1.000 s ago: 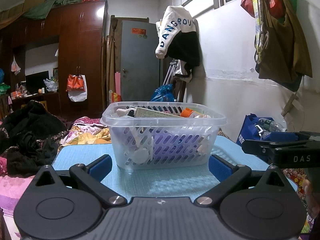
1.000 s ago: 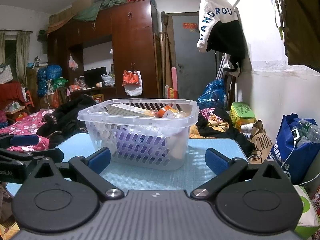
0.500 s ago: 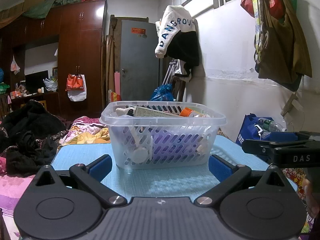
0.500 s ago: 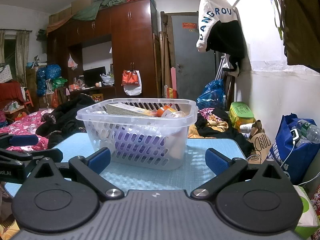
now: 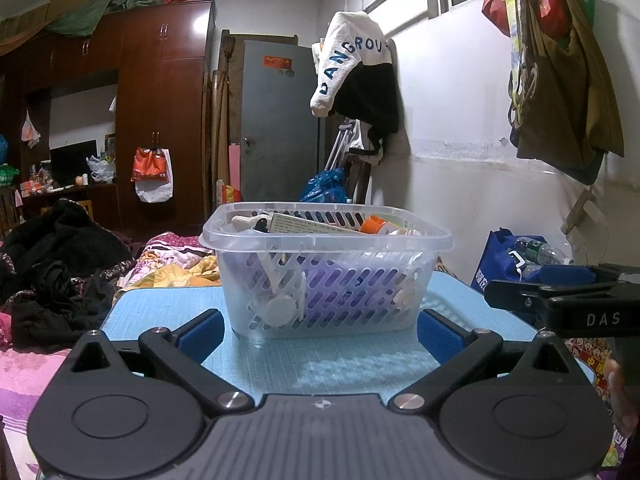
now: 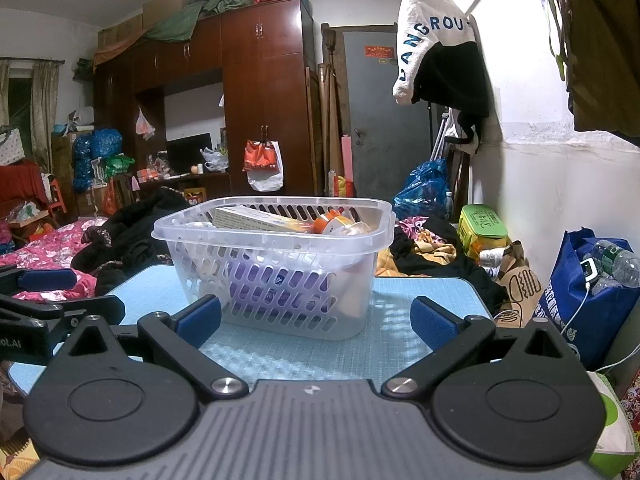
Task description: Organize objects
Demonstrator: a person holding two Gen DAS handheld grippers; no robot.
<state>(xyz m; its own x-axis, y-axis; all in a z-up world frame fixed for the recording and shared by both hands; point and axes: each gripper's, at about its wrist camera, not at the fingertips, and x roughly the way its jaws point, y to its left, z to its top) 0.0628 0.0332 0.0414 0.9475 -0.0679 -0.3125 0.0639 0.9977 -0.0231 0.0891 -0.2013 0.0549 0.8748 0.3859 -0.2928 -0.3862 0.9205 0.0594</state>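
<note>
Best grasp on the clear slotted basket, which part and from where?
Probably the flared rim of the basket, pinched over a short end wall from above, one finger inside and one outside. The body looks too wide for the open left gripper or right gripper to span, and the rim's lip gives a ledge. Contents crowd the middle, so stay near the ends.

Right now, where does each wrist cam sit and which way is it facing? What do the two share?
Left wrist: sits low behind the open left gripper, facing the clear slotted basket on the blue mat; the right gripper shows at its right edge.
Right wrist: sits low behind the open right gripper, facing the basket from further right; the left gripper shows at its left edge.
Shared: basket, mat, wardrobe, grey door, hanging white-and-black jacket.
</note>
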